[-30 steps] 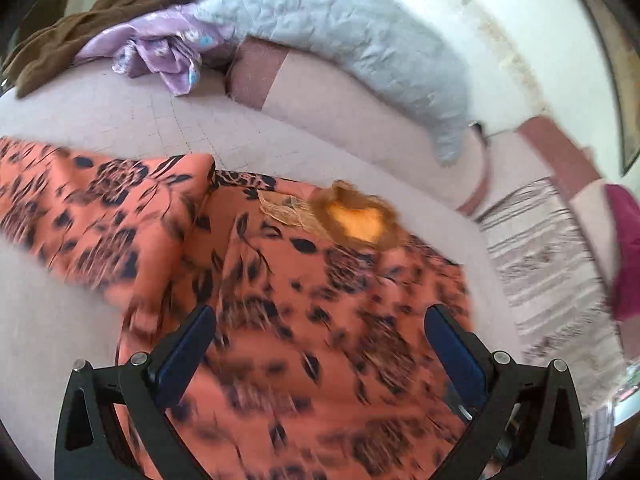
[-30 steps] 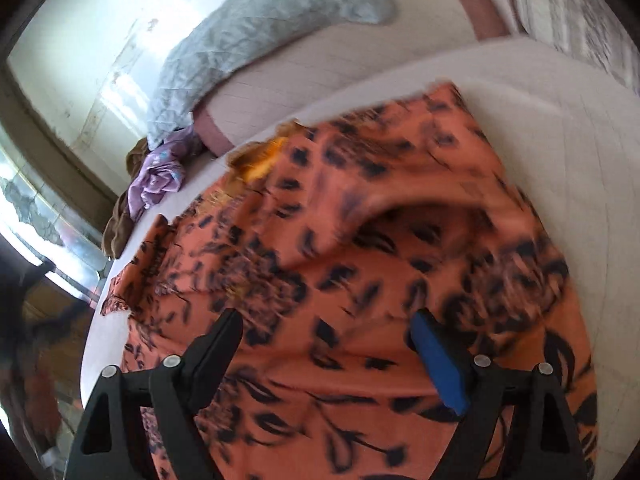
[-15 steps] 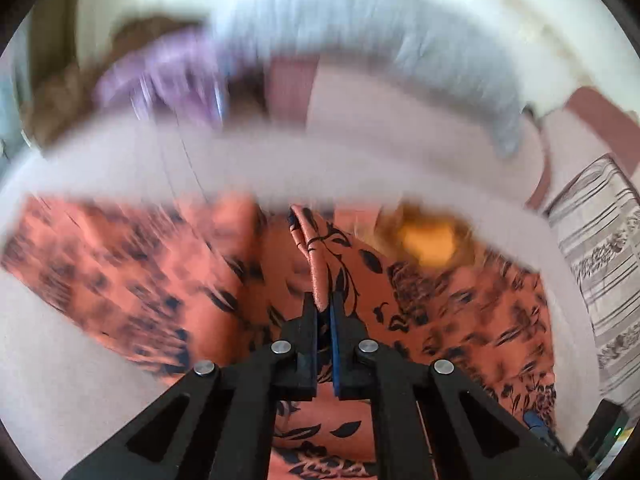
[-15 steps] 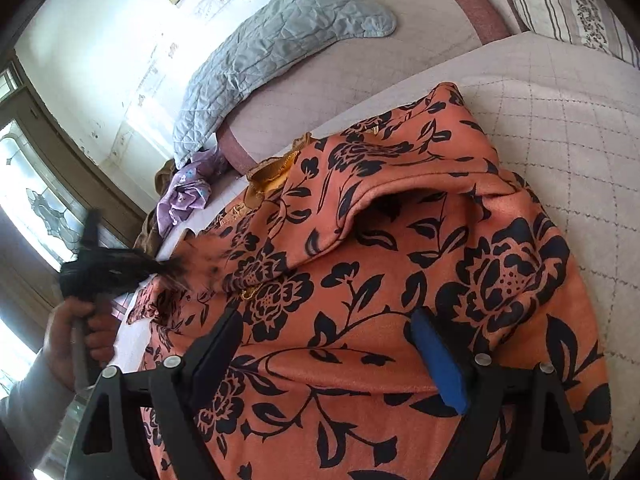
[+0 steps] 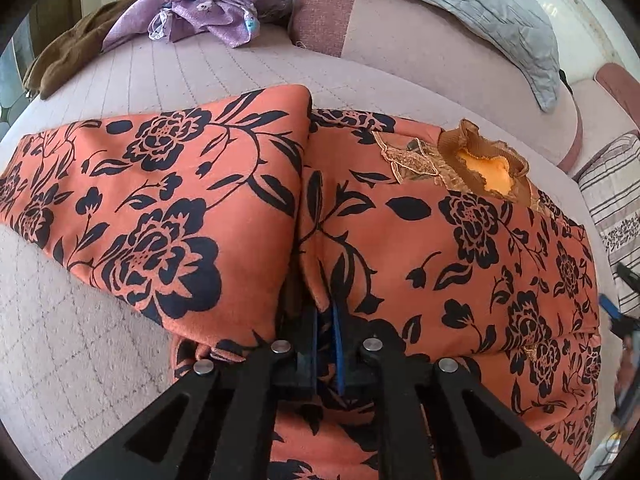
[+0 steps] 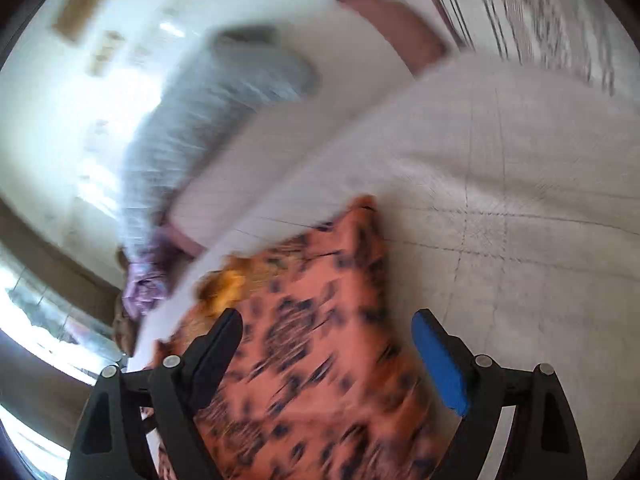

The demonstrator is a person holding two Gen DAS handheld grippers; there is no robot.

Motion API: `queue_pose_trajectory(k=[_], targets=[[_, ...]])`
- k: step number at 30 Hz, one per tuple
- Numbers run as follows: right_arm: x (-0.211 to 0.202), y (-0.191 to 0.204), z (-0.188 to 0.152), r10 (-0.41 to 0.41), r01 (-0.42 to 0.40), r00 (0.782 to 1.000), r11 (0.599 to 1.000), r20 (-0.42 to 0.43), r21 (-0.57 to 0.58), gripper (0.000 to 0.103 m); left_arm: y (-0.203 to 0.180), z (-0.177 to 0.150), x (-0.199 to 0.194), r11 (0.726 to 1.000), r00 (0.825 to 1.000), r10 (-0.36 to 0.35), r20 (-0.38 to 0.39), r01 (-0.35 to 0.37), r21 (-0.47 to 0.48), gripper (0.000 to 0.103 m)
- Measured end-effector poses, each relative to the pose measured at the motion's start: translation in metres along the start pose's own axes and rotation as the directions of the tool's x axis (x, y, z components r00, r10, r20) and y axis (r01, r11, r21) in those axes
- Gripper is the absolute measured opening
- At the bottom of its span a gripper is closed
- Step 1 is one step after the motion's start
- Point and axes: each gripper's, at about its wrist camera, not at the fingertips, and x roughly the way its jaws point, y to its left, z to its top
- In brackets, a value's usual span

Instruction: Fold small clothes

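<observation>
An orange garment with black flowers (image 5: 400, 240) lies spread on a quilted pink-grey couch seat (image 5: 180, 72). One sleeve (image 5: 180, 184) is folded across to the left, and the brown-frilled collar (image 5: 492, 168) points to the back. My left gripper (image 5: 326, 316) is shut, pinching a raised fold of the cloth at the seam between sleeve and body. In the blurred right wrist view, my right gripper (image 6: 328, 344) stands open above the garment's right edge (image 6: 312, 360). Nothing is pressed between its fingers, and bare couch (image 6: 500, 240) lies under its blue pad.
A purple garment (image 5: 208, 12) and a brown one (image 5: 72, 48) are heaped at the back left. A grey quilted cushion (image 5: 460, 0) leans on the couch back, and a striped pillow (image 5: 612, 200) sits at the right. A window (image 6: 36, 320) is to the left.
My left gripper went from wide open to shut on a fold of the orange cloth and sank closer to it. My right gripper swung right, from over the garment's middle to its edge.
</observation>
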Motion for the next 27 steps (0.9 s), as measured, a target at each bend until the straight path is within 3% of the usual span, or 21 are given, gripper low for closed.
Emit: queue_pose_trajectory(k=[1,2,3,4,7,9,10,11,12,13,15,16,17,18,19,21,22,23,24,26,27], targets=[[0.018,-0.005,0.006,-0.017,0.018,0.998,1.000,-0.052,0.016,0.087,-0.001,-0.001,-0.001,1.000,1.000,-0.001,-0.001,0.001,-0.003,0.008],[0.038,-0.007,0.011,-0.016,0.018,0.993,1.000,-0.120,0.021,0.075,-0.002,-0.002,-0.002,1.000,1.000,-0.002,-0.002,0.002,-0.001,0.008],[0.048,-0.004,0.012,-0.014,0.015,0.989,1.000,-0.150,0.006,0.026,-0.001,-0.001,-0.003,1.000,1.000,-0.001,-0.003,0.001,0.006,0.008],[0.054,0.006,0.014,-0.036,0.030,0.985,0.999,-0.170,-0.040,0.011,-0.001,0.001,-0.002,1.000,1.000,-0.002,-0.003,0.002,0.013,0.008],[0.040,0.026,0.020,-0.147,0.136,0.987,0.980,-0.071,-0.146,0.011,-0.002,0.000,0.002,0.999,1.000,0.002,0.006,-0.002,0.032,0.009],[0.055,0.009,0.017,-0.275,0.257,0.956,0.954,-0.107,-0.153,0.014,-0.006,0.001,0.003,0.999,1.000,0.015,0.010,-0.015,0.045,0.009],[0.057,0.004,0.015,-0.271,0.253,0.956,0.955,-0.113,-0.153,0.015,-0.008,0.001,0.003,0.998,1.000,0.018,0.011,-0.019,0.052,0.009],[0.049,0.005,0.014,-0.257,0.242,0.963,0.958,-0.085,-0.156,0.028,-0.009,0.002,0.005,0.998,1.000,0.019,0.010,-0.020,0.057,0.009],[0.038,0.011,0.012,-0.289,0.278,0.955,0.948,-0.058,-0.157,0.037,-0.010,0.002,0.006,0.998,1.000,0.021,0.012,-0.021,0.061,0.009],[0.028,0.017,0.009,-0.303,0.294,0.952,0.943,-0.036,-0.156,0.037,-0.011,0.002,0.007,0.997,1.000,0.025,0.013,-0.026,0.067,0.009],[-0.003,0.040,0.002,-0.258,0.261,0.965,0.947,0.041,-0.184,0.039,-0.016,0.002,0.007,0.996,0.999,0.040,0.019,-0.042,0.085,0.009],[-0.017,0.053,-0.005,-0.223,0.235,0.972,0.950,0.081,-0.208,0.047,-0.019,0.001,0.008,0.994,0.999,0.047,0.021,-0.049,0.093,0.009],[-0.026,0.062,-0.011,-0.182,0.199,0.979,0.951,0.093,-0.236,0.075,-0.021,0.002,0.008,0.994,0.998,0.052,0.023,-0.054,0.098,0.009],[-0.030,0.073,-0.018,-0.104,0.120,0.992,0.955,0.073,-0.271,0.086,-0.023,0.002,0.009,0.993,0.998,0.055,0.024,-0.057,0.103,0.009],[-0.027,0.076,-0.024,-0.052,0.062,0.998,0.956,0.042,-0.286,0.085,-0.025,0.003,0.008,0.993,0.998,0.054,0.023,-0.056,0.107,0.009],[0.003,0.064,-0.036,-0.108,0.081,0.991,0.956,-0.082,-0.281,0.084,-0.025,0.006,0.003,0.994,0.999,0.041,0.001,-0.041,0.097,0.012],[0.022,0.048,-0.040,-0.170,0.128,0.972,0.962,-0.161,-0.242,0.083,-0.022,0.008,-0.005,0.998,1.000,0.014,-0.023,-0.012,0.069,0.018],[0.026,0.033,-0.043,-0.197,0.162,0.964,0.967,-0.176,-0.194,0.076,-0.016,0.008,-0.019,0.998,0.999,-0.044,-0.014,0.045,0.036,0.025],[0.010,0.035,-0.042,-0.181,0.159,0.977,0.970,-0.108,-0.186,0.076,-0.008,0.007,-0.035,0.995,0.995,-0.101,0.027,0.101,0.007,0.032],[-0.023,0.055,-0.046,-0.126,0.118,0.992,0.968,-0.023,-0.222,0.077,0.013,0.002,-0.063,0.984,0.977,-0.169,0.127,0.175,-0.036,0.069],[-0.035,0.063,-0.051,-0.120,0.120,0.993,0.961,0.018,-0.250,0.079,0.026,-0.001,-0.078,0.978,0.965,-0.185,0.185,0.199,-0.060,0.075]])
